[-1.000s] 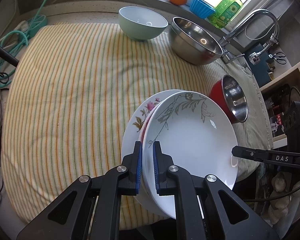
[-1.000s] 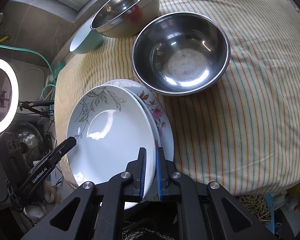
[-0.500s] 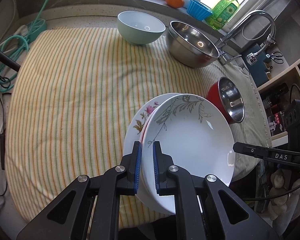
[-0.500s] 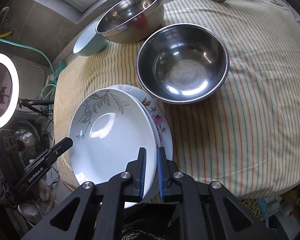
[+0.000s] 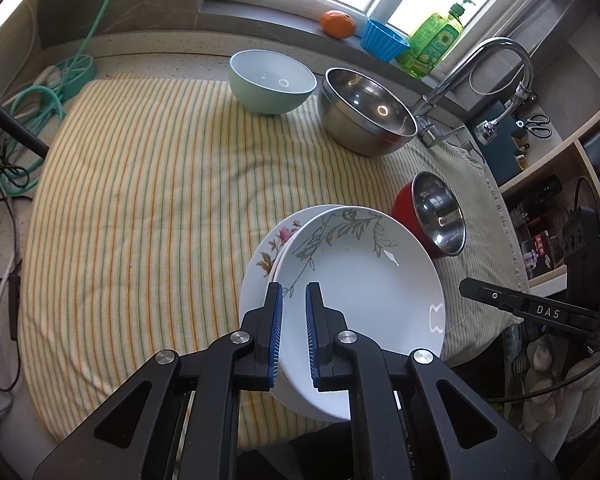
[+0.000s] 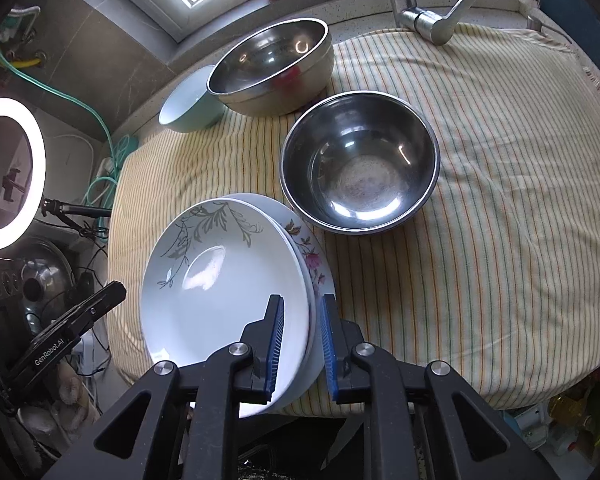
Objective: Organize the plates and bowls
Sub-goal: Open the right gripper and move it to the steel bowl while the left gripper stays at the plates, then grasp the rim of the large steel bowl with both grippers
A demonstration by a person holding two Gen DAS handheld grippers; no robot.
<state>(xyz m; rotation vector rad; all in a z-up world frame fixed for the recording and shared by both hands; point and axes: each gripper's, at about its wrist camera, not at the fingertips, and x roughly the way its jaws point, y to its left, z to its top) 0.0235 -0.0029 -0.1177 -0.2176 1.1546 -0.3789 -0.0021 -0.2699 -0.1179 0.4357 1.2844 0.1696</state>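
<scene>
— What are your two cameras each giving you?

— My left gripper [image 5: 293, 334] is clamping the near rim of the stacked plates: the leaf-patterned plate [image 5: 360, 288] is lying on the pink-flower plate [image 5: 274, 242] at the near edge of the striped cloth [image 5: 148, 184]. From that side the red bowl [image 5: 430, 216] is showing its red outside; my right camera is seeing only its steel inside. My right gripper [image 6: 302, 342] is straddling the opposite rim, its jaws opening, the right pad standing clear of the plates.

— And the room?

— The cloth is covering a counter under a window. A steel bowl [image 5: 366, 112] and a pale green bowl [image 5: 272, 80] are sitting at the back, near a tap [image 5: 476, 68]. An orange [image 5: 338, 23], a blue cup [image 5: 384, 42] and a green soap bottle [image 5: 436, 40] are lining the sill. Only the right view is catching the ring light [image 6: 8, 172].

— Any writing?

— "DAS" is reading on one gripper's side, "GenRobot.AI" on the other.
</scene>
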